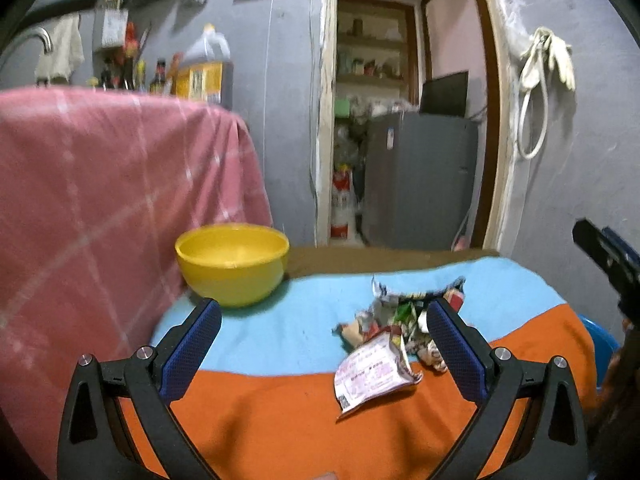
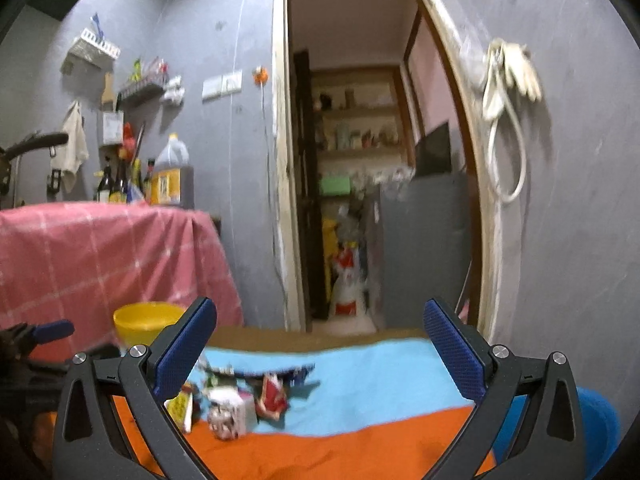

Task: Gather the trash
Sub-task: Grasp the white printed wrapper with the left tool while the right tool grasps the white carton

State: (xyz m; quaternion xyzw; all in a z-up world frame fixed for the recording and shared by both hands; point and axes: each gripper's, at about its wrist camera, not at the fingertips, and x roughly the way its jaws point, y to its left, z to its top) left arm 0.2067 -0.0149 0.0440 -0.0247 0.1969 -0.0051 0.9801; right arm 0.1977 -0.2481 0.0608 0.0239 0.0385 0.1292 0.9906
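A pile of crumpled wrappers (image 1: 404,320) lies on the blue-and-orange cloth (image 1: 280,332), with a flat white-pink packet (image 1: 372,376) at its front. A yellow bowl (image 1: 232,264) stands at the cloth's back left. My left gripper (image 1: 324,340) is open and empty, low over the cloth; the packet lies between its fingers, nearer the right one. My right gripper (image 2: 320,352) is open and empty, above the cloth, with the wrappers (image 2: 240,400) below and nearer its left finger. The bowl (image 2: 146,322) shows behind that finger. The right gripper also shows at the left wrist view's right edge (image 1: 608,264).
A pink checked cloth (image 1: 100,208) covers a raised counter on the left, with bottles (image 1: 200,68) behind it. An open doorway (image 1: 404,120) with a grey fridge (image 1: 420,176) lies beyond the table. A blue tub (image 2: 596,424) sits at the table's right.
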